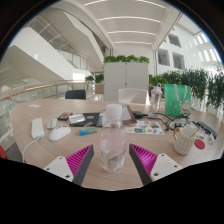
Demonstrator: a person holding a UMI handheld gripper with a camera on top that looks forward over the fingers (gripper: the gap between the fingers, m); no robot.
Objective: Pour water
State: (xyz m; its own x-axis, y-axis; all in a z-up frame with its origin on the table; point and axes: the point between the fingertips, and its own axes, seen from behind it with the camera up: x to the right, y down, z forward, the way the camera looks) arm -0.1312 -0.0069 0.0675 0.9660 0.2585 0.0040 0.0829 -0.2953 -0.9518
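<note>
A clear plastic cup (pixel 112 153) with a little water in it stands on the pale wooden table (pixel 40 150). It sits between the fingers of my gripper (pixel 111 150), which is open. The left magenta pad (pixel 78 160) is a small gap away from the cup. The right pad (pixel 146 158) lies close beside the cup's wall, and I cannot tell if it touches. A white jug-like container (pixel 113 115) stands further back, straight beyond the cup.
A white mouse (pixel 60 132), a white device (pixel 38 128) and a blue pen (pixel 88 131) lie to the left. To the right are a paper cup (pixel 185 142), small clutter (pixel 150 127) and a green bag (pixel 177 98). Plants (pixel 126 60) line the far side.
</note>
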